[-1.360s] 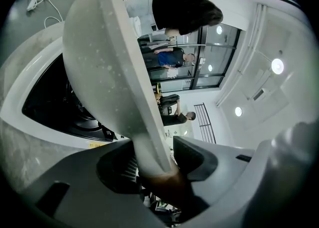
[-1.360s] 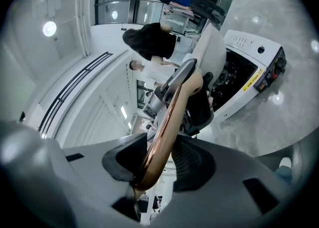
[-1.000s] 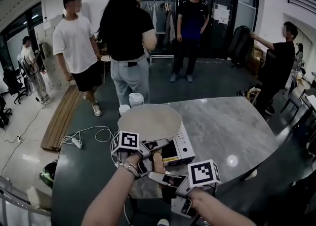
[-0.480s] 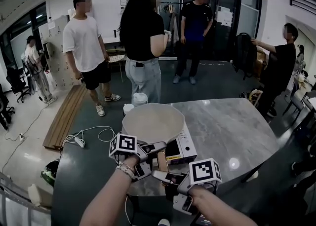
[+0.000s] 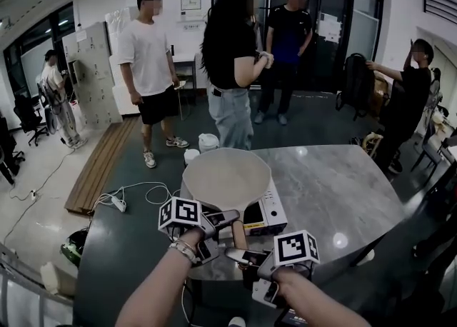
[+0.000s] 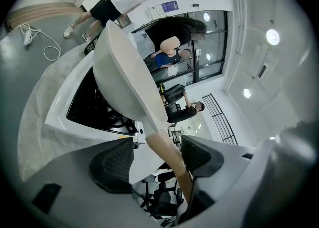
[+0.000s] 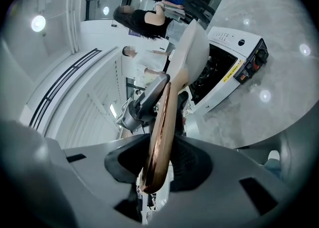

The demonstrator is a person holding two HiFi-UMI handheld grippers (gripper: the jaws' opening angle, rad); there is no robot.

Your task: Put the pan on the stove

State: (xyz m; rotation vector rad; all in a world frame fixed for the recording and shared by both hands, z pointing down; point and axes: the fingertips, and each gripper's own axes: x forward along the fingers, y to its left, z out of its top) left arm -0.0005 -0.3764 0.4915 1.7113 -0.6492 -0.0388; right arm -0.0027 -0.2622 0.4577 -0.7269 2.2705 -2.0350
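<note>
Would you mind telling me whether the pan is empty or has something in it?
Empty: the head view looks down into the pan and shows only its bare, pale inside.

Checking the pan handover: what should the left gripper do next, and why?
Probably draw the left gripper back off the pan handle: its jaws stand wide open around it, while the right gripper, jaws closing on the handle, holds the pan over the stove.
</note>
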